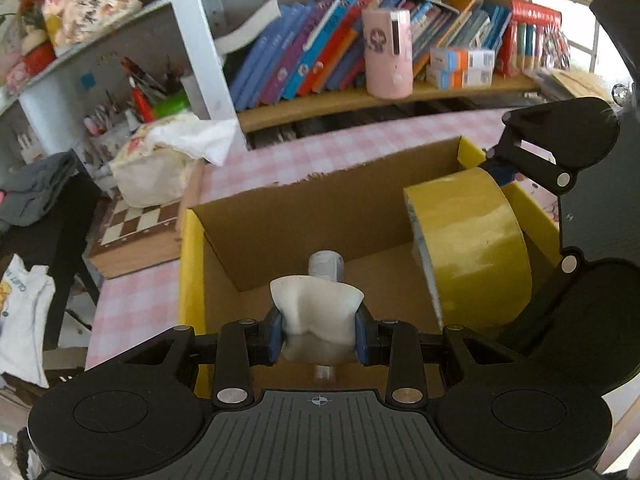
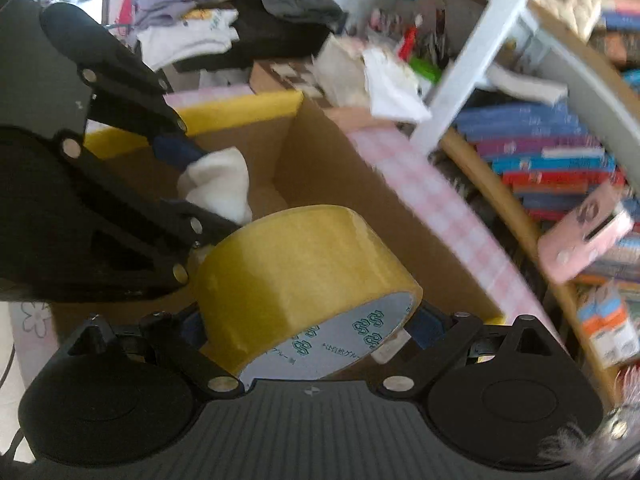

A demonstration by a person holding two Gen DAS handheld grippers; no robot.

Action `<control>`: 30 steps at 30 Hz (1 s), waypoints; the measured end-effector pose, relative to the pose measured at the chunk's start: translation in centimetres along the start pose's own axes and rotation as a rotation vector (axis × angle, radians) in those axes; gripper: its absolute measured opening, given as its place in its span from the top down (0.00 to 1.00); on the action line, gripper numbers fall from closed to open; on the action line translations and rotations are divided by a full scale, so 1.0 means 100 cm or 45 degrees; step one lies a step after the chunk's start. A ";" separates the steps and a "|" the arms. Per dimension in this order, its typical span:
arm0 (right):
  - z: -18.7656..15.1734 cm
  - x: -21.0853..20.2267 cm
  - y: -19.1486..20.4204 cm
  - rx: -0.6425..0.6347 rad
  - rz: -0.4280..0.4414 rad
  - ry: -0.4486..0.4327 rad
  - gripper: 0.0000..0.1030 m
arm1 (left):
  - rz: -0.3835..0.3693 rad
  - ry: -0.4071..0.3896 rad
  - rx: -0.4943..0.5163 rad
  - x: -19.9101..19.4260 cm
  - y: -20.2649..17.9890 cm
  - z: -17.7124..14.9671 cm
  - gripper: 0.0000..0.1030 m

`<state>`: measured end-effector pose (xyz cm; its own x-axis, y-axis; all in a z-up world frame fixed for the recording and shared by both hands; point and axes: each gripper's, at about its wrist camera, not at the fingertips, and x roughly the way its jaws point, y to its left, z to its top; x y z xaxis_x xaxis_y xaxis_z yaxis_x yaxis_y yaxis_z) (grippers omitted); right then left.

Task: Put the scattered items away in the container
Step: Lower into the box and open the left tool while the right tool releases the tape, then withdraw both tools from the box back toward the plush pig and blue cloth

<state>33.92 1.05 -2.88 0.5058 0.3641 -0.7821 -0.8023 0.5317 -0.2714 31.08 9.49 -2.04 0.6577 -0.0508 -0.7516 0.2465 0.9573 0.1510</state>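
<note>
An open cardboard box [image 1: 304, 220] with yellow-edged flaps sits on a pink checked tablecloth; it also shows in the right wrist view [image 2: 320, 168]. My left gripper [image 1: 319, 334] is shut on a small white squeeze bottle [image 1: 318, 312] with a clear cap, held over the box's inside; the bottle shows in the right wrist view [image 2: 220, 186]. My right gripper [image 2: 308, 328] is shut on a yellow tape roll [image 2: 296, 276], held above the box's right part; the roll shows in the left wrist view [image 1: 472, 252].
A bookshelf with leaning books [image 1: 320, 48] and a pink case [image 1: 388, 52] stands behind the box. A chessboard box [image 1: 132, 232], a crumpled cloth bag [image 1: 160, 160] and a pen holder [image 1: 144, 96] lie left of the box. Clothes are piled at far left.
</note>
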 end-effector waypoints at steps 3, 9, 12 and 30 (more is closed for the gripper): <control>-0.005 0.011 0.003 -0.036 0.013 0.059 0.06 | -0.010 0.041 0.028 0.012 -0.003 0.002 0.67; -0.006 0.018 -0.002 0.009 0.033 0.135 0.06 | -0.027 0.076 0.032 0.024 -0.003 0.002 0.63; -0.005 0.019 -0.001 0.011 0.034 0.139 0.05 | -0.033 0.079 0.042 0.023 -0.003 0.002 0.59; 0.002 -0.061 0.001 0.155 -0.066 -0.163 0.00 | 0.124 -0.260 -0.136 -0.060 -0.001 0.004 0.19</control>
<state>30.81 -0.94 1.98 0.5880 0.4242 -0.6887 -0.7337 0.6381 -0.2333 27.41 9.54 2.74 0.8078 -0.0027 -0.5895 0.1049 0.9847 0.1394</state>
